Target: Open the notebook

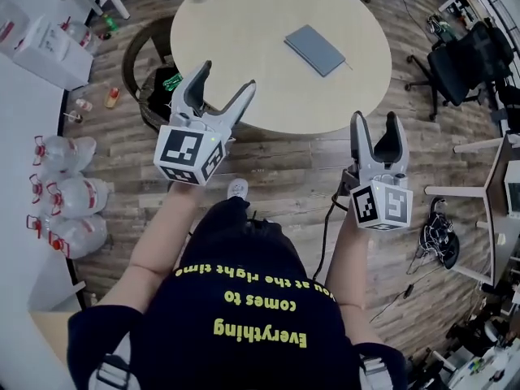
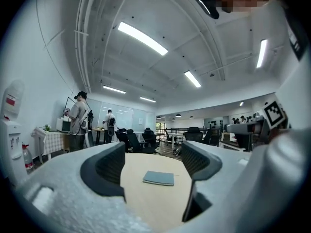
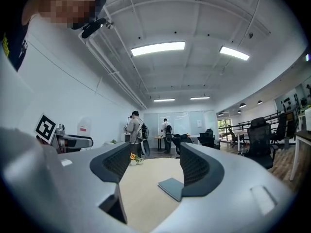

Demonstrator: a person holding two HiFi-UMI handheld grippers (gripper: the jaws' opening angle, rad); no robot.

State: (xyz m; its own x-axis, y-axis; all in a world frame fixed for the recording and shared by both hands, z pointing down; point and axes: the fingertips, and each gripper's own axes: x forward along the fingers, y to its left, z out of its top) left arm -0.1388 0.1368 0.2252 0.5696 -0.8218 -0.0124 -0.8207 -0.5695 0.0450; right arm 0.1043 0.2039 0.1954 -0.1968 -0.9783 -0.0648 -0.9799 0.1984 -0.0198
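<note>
Head view first: we have the notebook (image 1: 314, 49) lying shut and flat on the round worktop (image 1: 244, 55), out on its far right part, with bare surface all round it. The left gripper (image 1: 226, 75) hangs just at the near edge of the worktop, jaws spread wide and nothing between them. The right gripper (image 1: 375, 120) sits further back over the floor, short of the edge, jaws likewise wide and empty. Both are well apart from the notebook. Left gripper view lines it up nicely, with the blue-grey cover framed between the two pads far ahead across the worktop. Right gripper view has it ahead too, partly hidden behind the right-hand jaw. So we call this the approach. Nothing is touched and the cover is not yet lifted, so the opening itself is all to do. Next, by our reckoning, both grippers need to travel forward over the worktop and come down to the notebook. One would pin it or steady it while the other catches the free edge of the cover and swings it over. Which long side is the spine we cannot tell from here, and that decides which edge to go for. The cover looks thin and lies flush, so we expect a low, shallow entry. A clumsy nudge would likely just slide the notebook along.
</note>
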